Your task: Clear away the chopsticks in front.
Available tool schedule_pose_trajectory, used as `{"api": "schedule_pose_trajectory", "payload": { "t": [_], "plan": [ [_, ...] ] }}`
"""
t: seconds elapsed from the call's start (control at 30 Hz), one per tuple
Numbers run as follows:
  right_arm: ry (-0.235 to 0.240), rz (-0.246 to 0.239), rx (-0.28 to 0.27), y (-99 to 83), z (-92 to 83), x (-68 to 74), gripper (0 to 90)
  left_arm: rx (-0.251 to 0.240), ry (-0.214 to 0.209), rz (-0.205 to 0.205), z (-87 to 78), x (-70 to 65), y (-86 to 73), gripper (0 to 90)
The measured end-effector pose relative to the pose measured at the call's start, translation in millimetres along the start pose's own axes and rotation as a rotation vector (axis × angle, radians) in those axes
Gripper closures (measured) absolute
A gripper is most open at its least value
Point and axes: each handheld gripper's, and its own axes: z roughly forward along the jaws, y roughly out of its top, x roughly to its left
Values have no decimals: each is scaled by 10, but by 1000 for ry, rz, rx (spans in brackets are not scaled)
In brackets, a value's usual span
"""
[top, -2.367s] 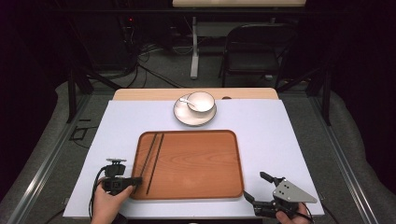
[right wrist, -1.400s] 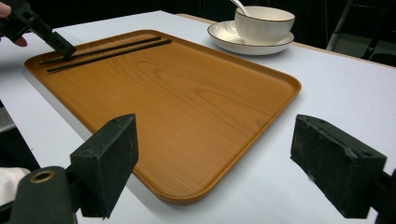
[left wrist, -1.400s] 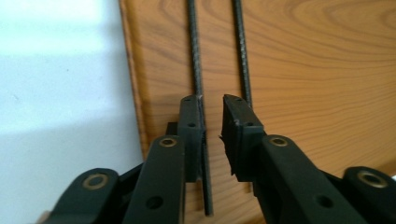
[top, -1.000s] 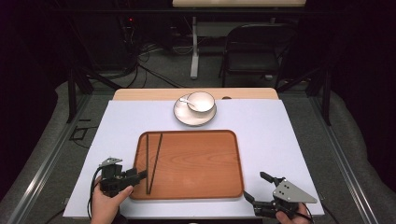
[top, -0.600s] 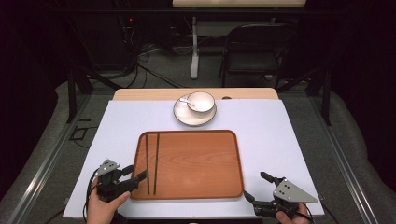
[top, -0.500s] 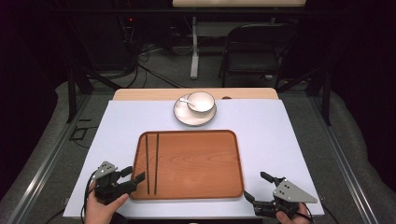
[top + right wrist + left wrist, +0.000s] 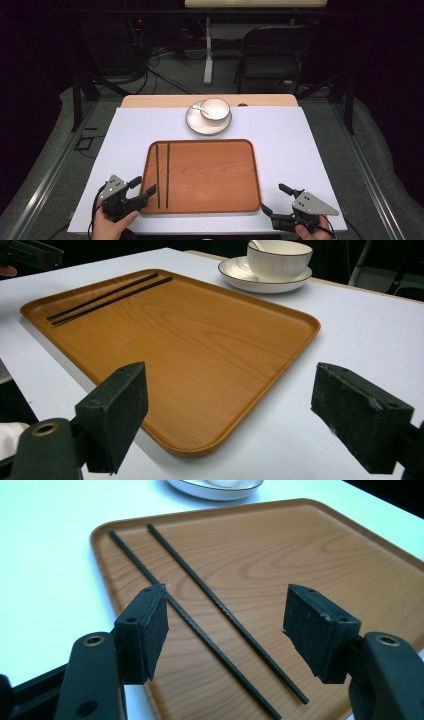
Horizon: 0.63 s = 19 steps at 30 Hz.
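- Cut off at the lower edge of the high view: both forearms, with just a hand showing behind each gripper.
- Hard to make out in the bowl: a white spoon, its handle leaning over the rim toward the left; contents of the bowl not readable.
- Cropped at the top of the left gripper view: the saucer, only its near rim visible.
- Underneath everything, a white sheet covering a wooden table, whose far edge peeks out beyond the sheet.
- Beyond the table, a dark room with grey floor, a tangle of cables, a black chair and a pale table leg.
- At the centre of the sheet, a wooden tray; near its left rim, two black chopsticks, lying side by side, slightly apart, running from the far edge toward the near one.
- Saucer and bowl just past the tray's far rim, apart from it.
- Left gripper low at the tray's near left corner, pointing right and slightly forward over the rim; jaws spread wide after just opening, nothing pinched, the near ends of the chopsticks lying below and between the pads untouched.
- Right gripper resting on the sheet off the tray's near right corner, pointing left toward the tray; jaws spread wide and empty, tray corner visible between them.
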Motion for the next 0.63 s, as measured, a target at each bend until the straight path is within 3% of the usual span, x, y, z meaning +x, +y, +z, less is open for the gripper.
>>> {"api": "schedule_pose_trajectory", "payload": {
  "t": [0.27,0.63],
  "plan": [
    [-3,5,4,1,6,-12,142,4,-21,-11,17,6,0,345],
    [-11,21,13,-2,7,-29,142,29,-7,-30,50,17,14,344]
  ]
}}
